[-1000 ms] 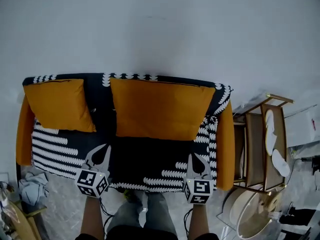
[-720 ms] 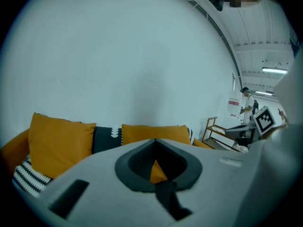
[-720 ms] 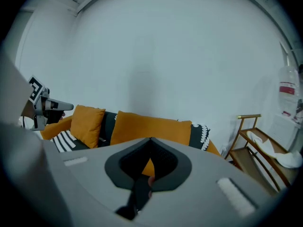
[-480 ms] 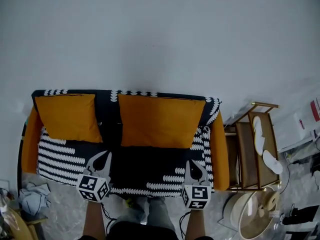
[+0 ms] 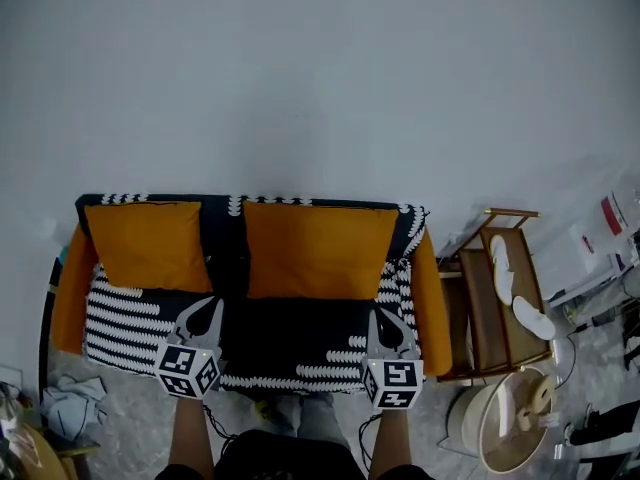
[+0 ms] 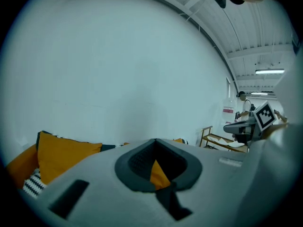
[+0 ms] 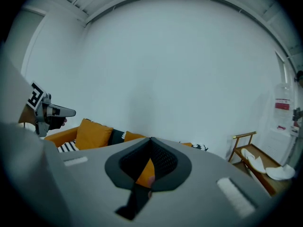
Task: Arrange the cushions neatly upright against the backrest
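Since the earlier frames both hand-held grippers have risen and drawn back from the sofa (image 5: 110, 313), which now looks smaller and sits lower in the head view. The two cushions have not shifted.

The left hand-held gripper (image 5: 203, 313) and the right hand-held gripper (image 5: 388, 324) hang side by side in front of the seat's front edge, well apart from each other. Each has its jaws pressed together with nothing held. In each gripper view, the orange seen through the opening behind the tips is a cushion farther off.

The small orange cushion (image 5: 150, 246) stands upright against the backrest at the sofa's left end. The wide orange cushion (image 5: 318, 251) stands upright beside it, filling the middle and right of the backrest. A strip of dark cover shows between them.

A wooden rack (image 5: 478, 313) holding white slippers (image 5: 515, 288) stands just right of the sofa. A round basket (image 5: 505, 423) sits on the floor near it. Crumpled grey cloth (image 5: 68, 406) lies by the sofa's left front corner.
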The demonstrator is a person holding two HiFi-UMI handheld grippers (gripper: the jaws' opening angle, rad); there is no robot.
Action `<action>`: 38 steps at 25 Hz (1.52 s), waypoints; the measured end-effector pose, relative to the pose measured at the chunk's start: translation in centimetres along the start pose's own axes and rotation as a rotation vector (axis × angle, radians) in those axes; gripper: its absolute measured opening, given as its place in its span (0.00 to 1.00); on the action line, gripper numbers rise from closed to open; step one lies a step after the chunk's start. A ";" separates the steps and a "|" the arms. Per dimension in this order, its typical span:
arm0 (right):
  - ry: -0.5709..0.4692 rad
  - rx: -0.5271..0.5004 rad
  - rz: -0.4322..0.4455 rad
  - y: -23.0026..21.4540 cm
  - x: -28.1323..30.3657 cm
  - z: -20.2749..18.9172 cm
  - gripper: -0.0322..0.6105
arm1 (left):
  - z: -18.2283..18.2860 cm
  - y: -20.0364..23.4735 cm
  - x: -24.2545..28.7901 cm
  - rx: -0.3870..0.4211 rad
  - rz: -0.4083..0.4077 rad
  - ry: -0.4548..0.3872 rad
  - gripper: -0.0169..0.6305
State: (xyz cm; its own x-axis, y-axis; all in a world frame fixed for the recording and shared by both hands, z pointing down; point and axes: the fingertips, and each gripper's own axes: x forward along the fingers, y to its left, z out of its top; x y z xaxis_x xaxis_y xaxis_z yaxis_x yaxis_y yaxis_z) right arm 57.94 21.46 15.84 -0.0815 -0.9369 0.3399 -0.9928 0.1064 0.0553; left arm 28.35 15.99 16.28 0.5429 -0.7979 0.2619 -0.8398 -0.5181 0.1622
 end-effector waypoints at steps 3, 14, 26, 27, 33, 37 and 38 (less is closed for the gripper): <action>-0.010 0.014 -0.014 0.4 -1.2 0.7 0.07 | 1.2 -0.5 -1.1 0.014 -0.020 -0.011 0.02; -0.037 -0.006 -0.007 0.6 -3.7 3.9 0.07 | 5.6 -1.8 -3.0 0.041 -0.045 -0.072 0.02; -0.114 -0.023 0.017 -1.4 -4.3 7.6 0.07 | 8.9 -3.7 -2.5 0.076 -0.032 -0.112 0.02; -0.118 -0.024 0.017 -1.6 -4.2 7.8 0.07 | 9.1 -3.8 -2.4 0.079 -0.030 -0.114 0.02; -0.145 -0.025 0.013 -2.3 -4.1 9.1 0.07 | 10.1 -4.3 -1.8 0.108 -0.024 -0.124 0.02; -0.157 -0.028 0.008 -2.6 -4.1 9.7 0.07 | 10.5 -4.5 -1.5 0.122 -0.031 -0.129 0.02; -0.159 -0.028 0.007 -2.7 -4.0 9.8 0.07 | 10.6 -4.6 -1.4 0.123 -0.031 -0.131 0.02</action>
State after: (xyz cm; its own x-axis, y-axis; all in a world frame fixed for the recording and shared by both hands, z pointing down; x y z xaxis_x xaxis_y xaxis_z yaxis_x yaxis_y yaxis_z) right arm 60.09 21.68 5.09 -0.1035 -0.9768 0.1873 -0.9895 0.1202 0.0800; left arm 31.52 16.24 5.06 0.5717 -0.8099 0.1314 -0.8197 -0.5708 0.0483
